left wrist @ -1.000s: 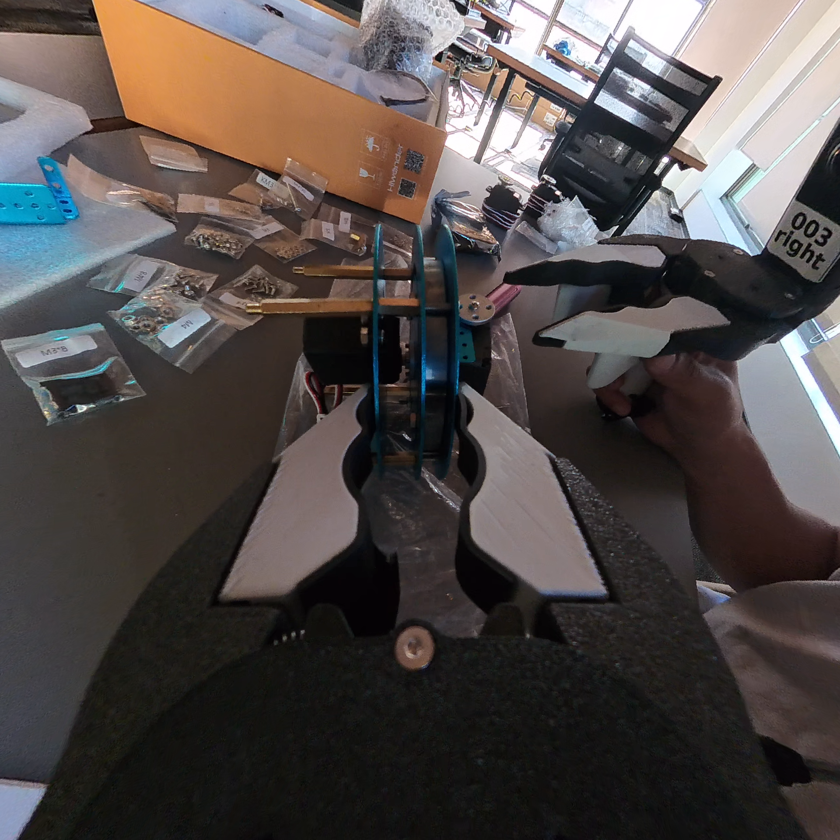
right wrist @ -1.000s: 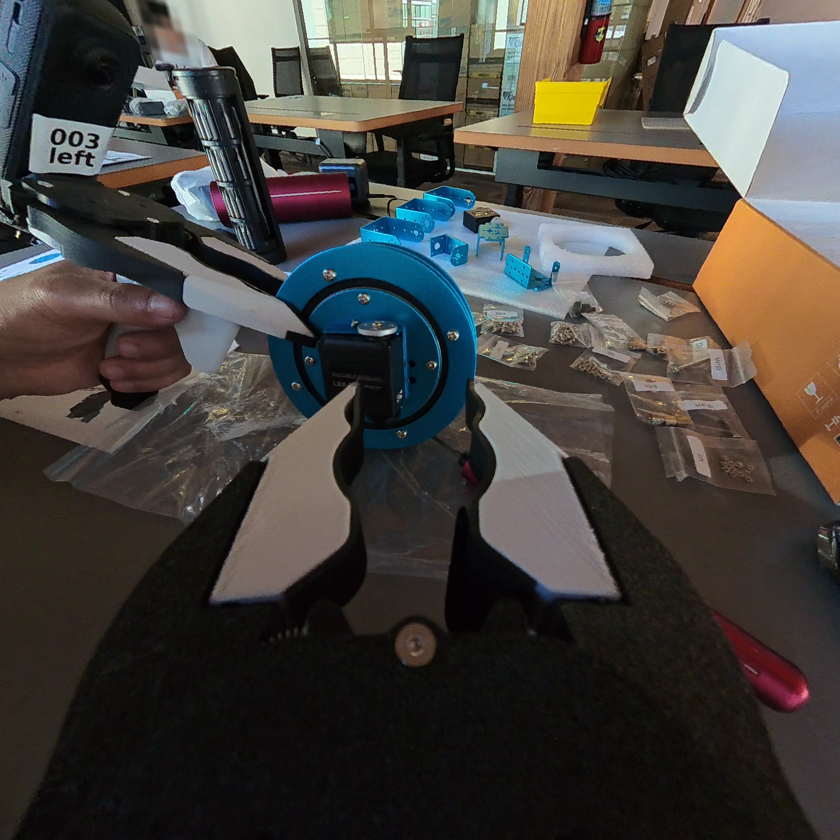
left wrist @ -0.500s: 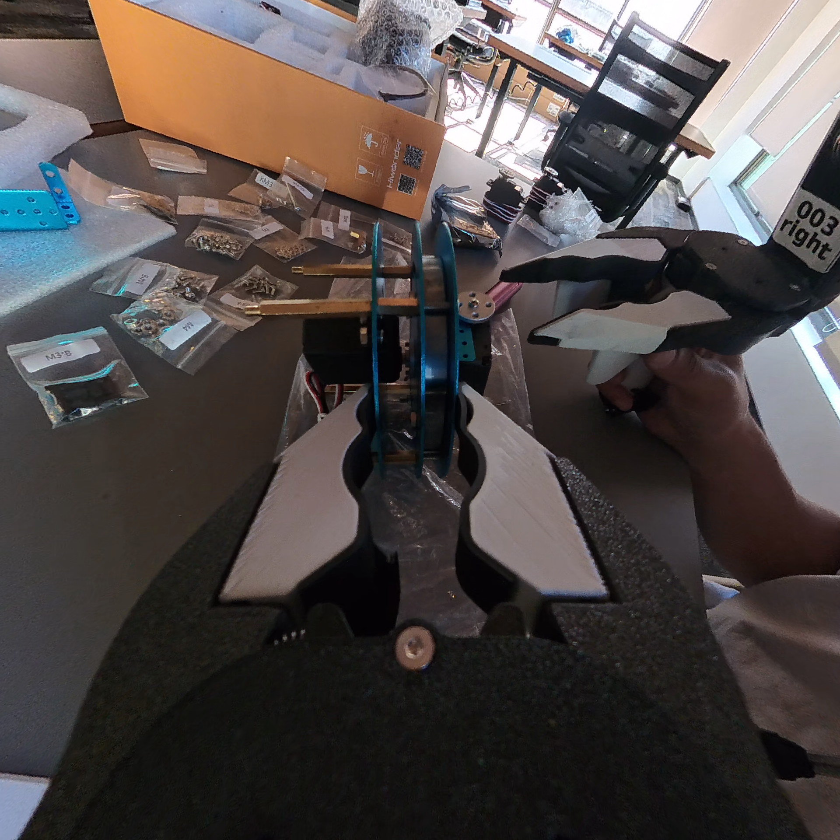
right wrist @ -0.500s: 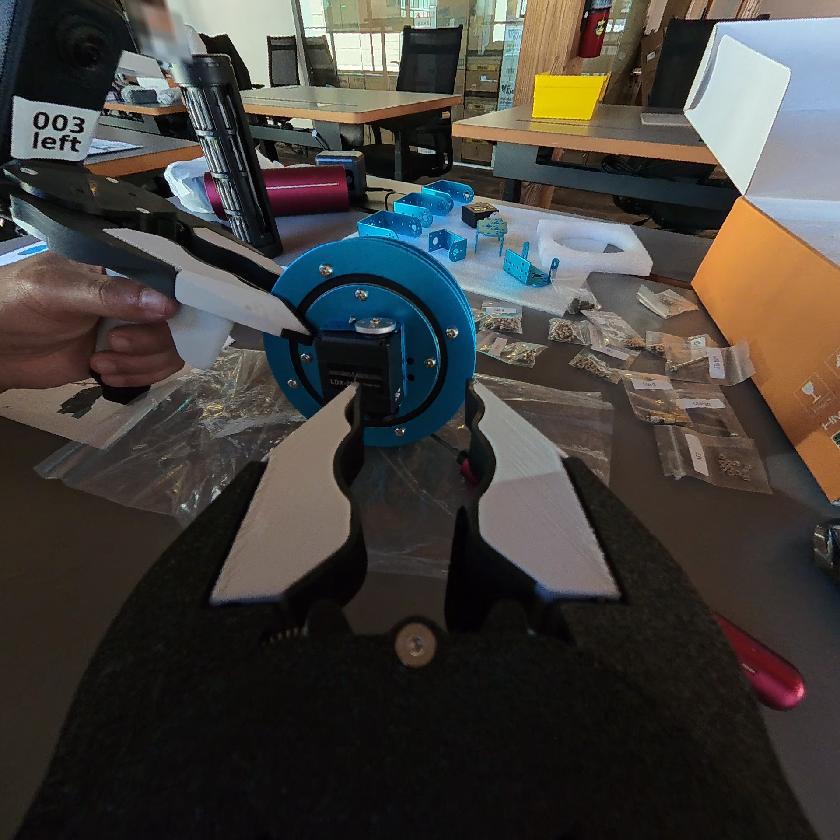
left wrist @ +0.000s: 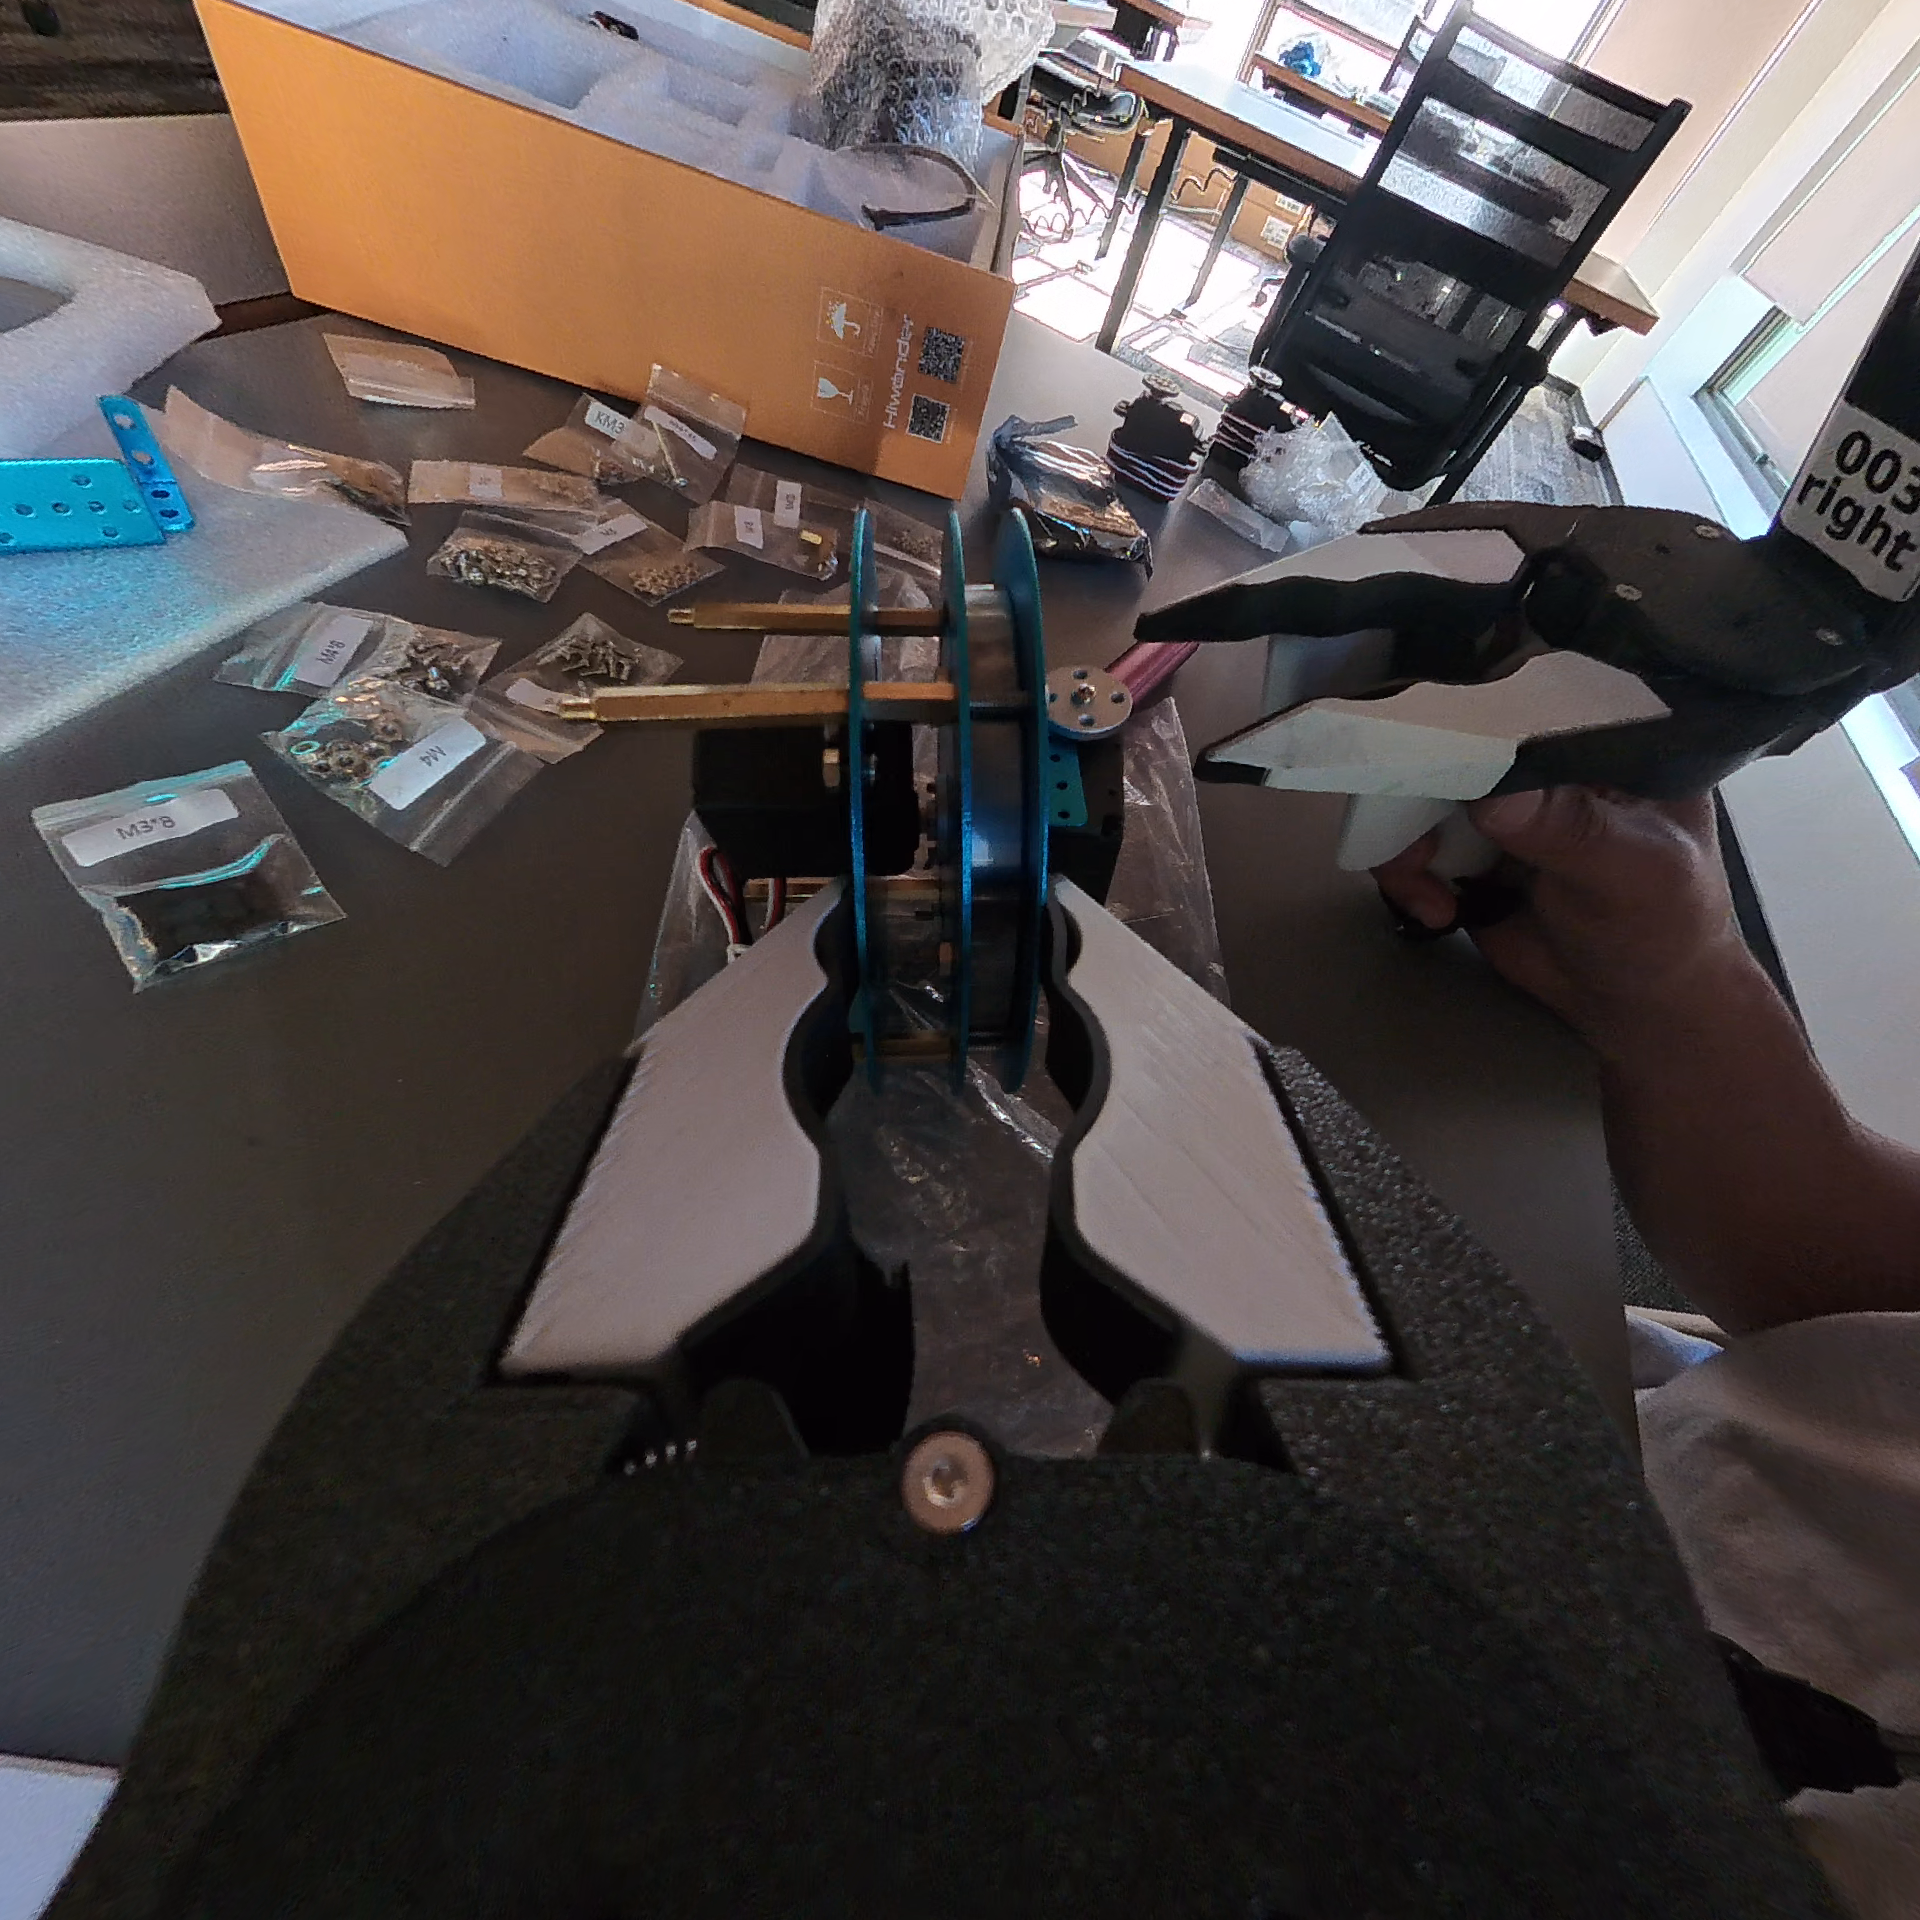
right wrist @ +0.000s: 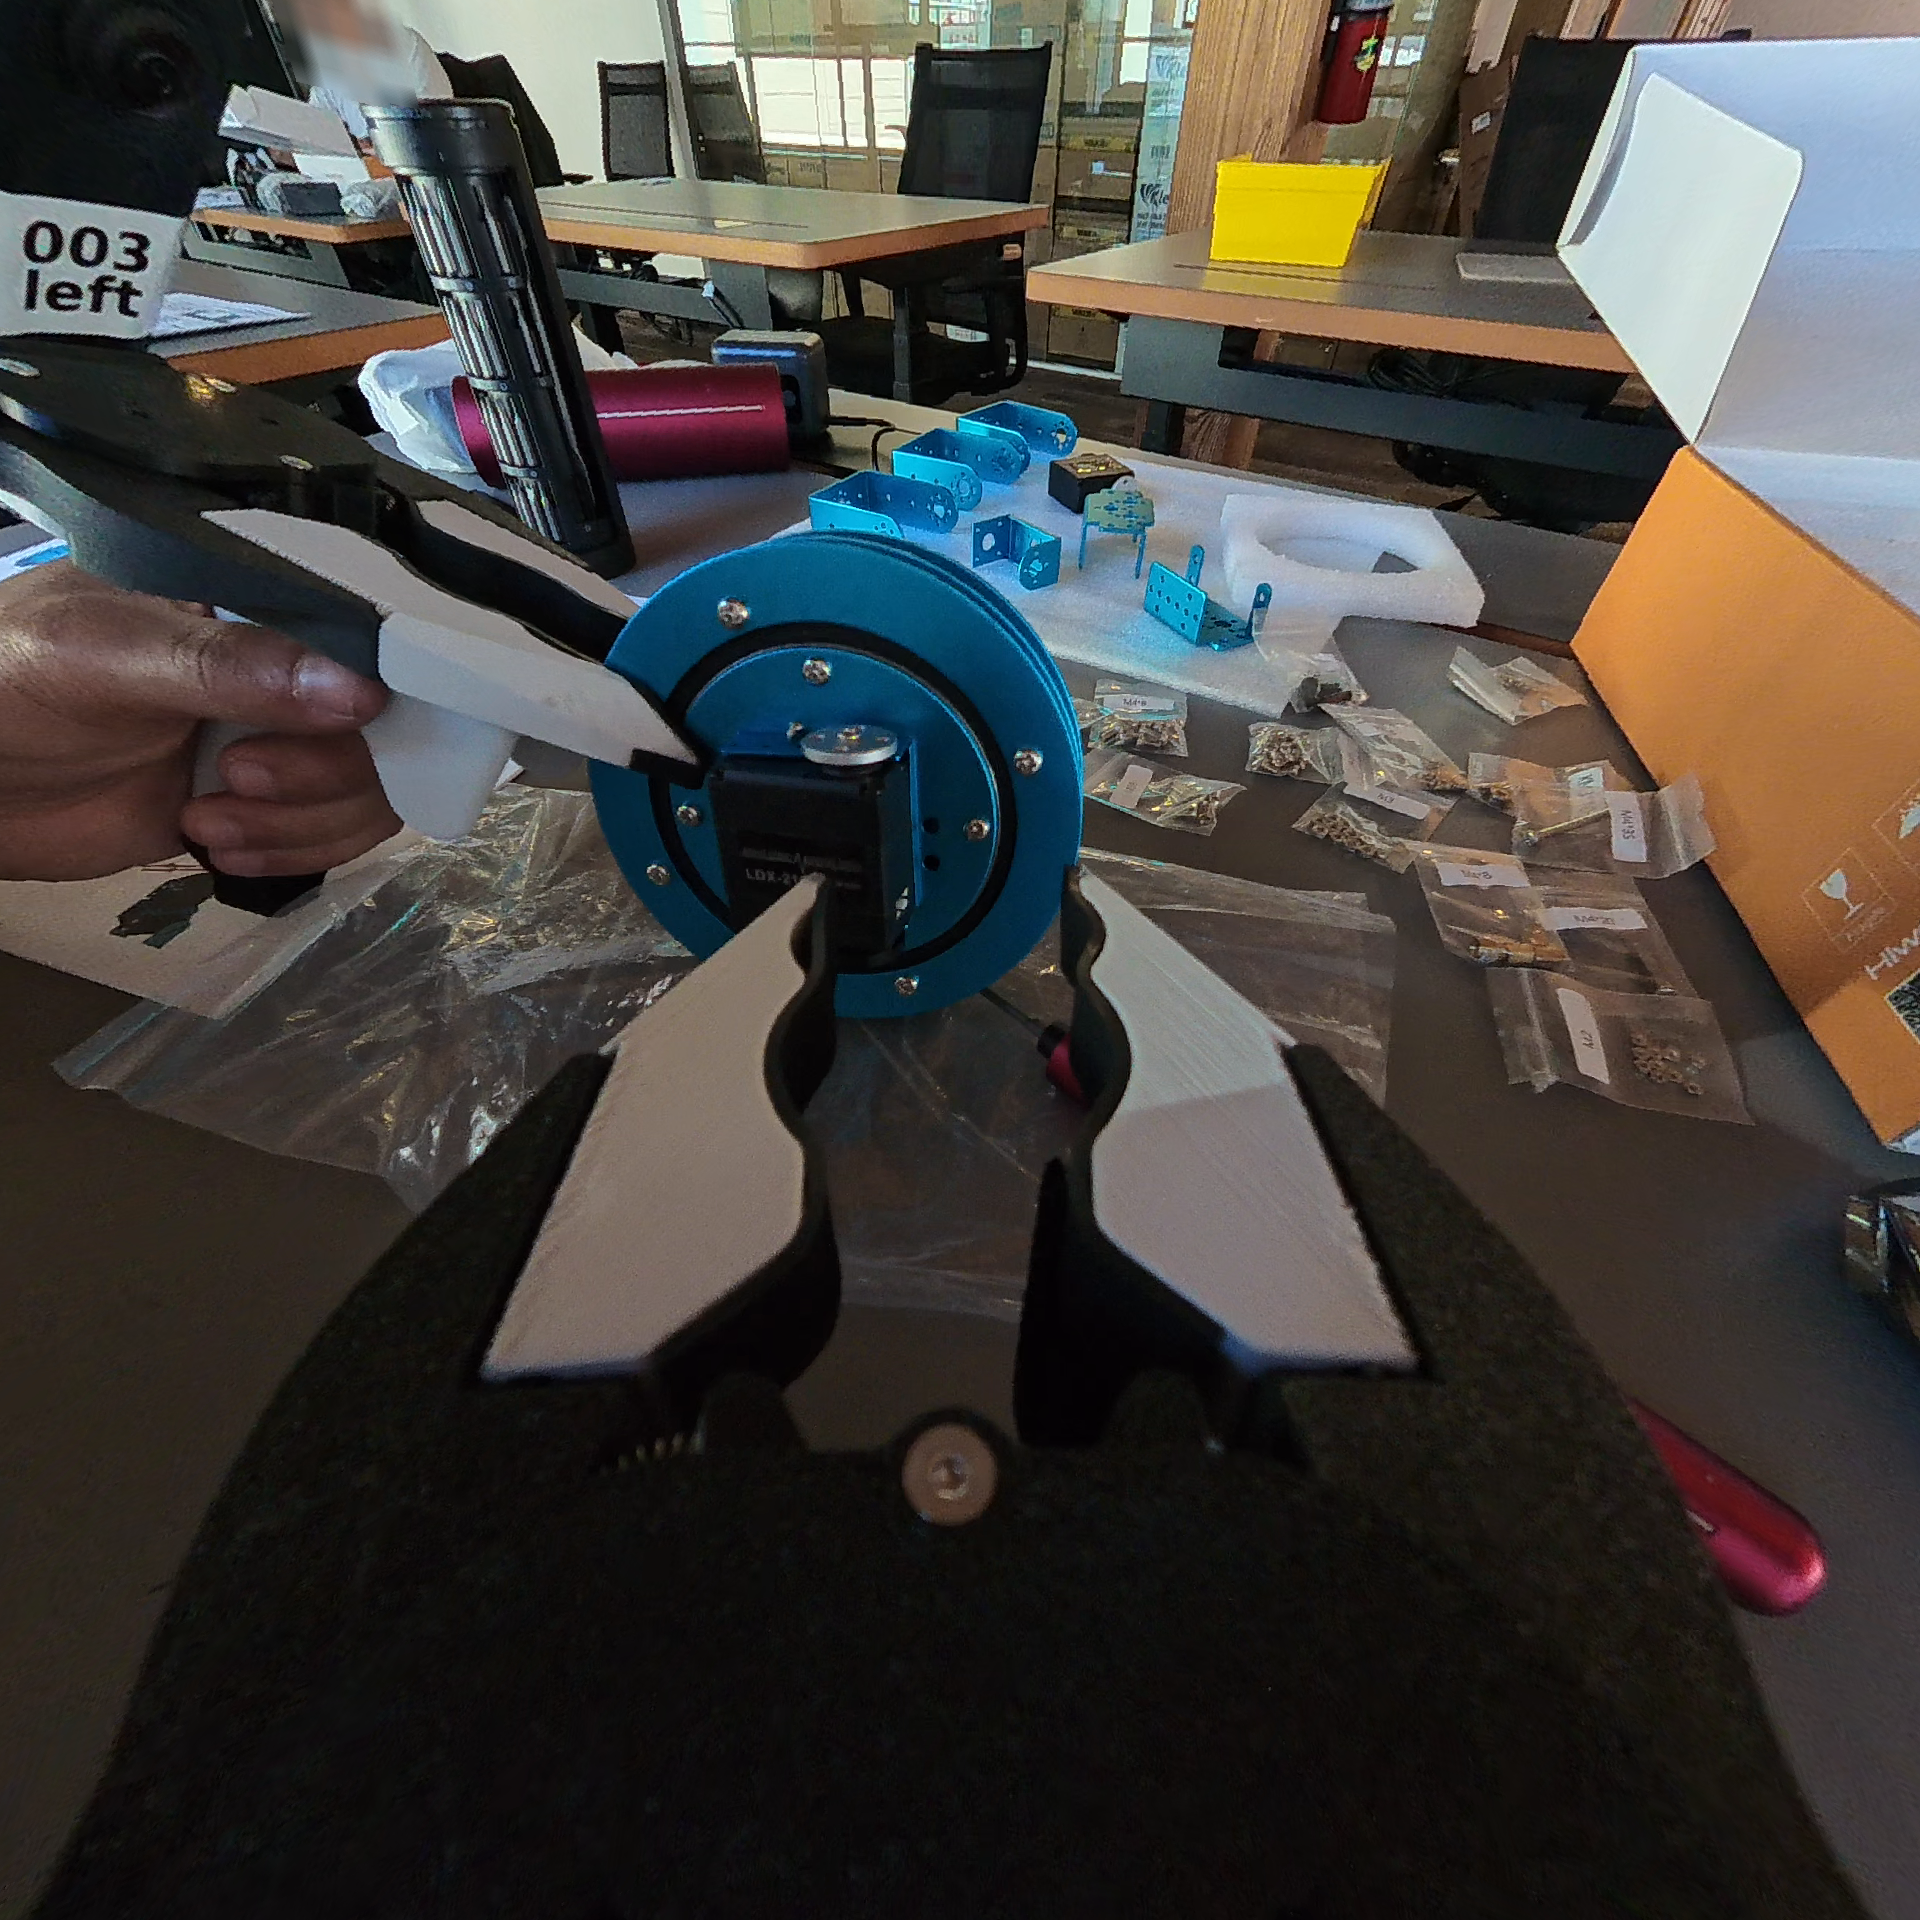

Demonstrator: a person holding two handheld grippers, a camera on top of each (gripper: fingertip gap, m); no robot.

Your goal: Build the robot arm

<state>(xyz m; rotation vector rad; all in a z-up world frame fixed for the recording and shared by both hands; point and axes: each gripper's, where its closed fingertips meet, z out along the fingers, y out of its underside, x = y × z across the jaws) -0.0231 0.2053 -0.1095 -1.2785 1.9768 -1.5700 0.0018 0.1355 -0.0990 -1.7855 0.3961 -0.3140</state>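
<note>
**Left wrist view.** The left gripper (left wrist: 945,904) is seen clamped across the edges of a blue disc assembly (left wrist: 1023,779), which is held on edge just above a dark table (left wrist: 312,1091). Two brass standoffs (left wrist: 727,701) stick out of the discs to the left. The right gripper (left wrist: 1174,698) is held just beside the assembly, with its jaws parted and nothing between them. Compared with a second ago, almost nothing has shifted: the clamp is kept and the right gripper is still not touching.

An open orange box (left wrist: 623,239) is set behind. A white foam insert and a bubble-wrapped bundle (left wrist: 899,62) are lodged in it. Small clear bags (left wrist: 416,748) of screws and nuts are scattered in front of it.

**Right wrist view.** The right gripper (right wrist: 945,894) is shown open and empty, close to the black servo (right wrist: 810,831) on the disc face. Whether it touches cannot be told. The left gripper (right wrist: 644,686) is seen pinching the disc rim. A large, flat clear bag (right wrist: 364,997) lies underneath. Blue brackets (right wrist: 935,509) are laid out on white foam.
</note>
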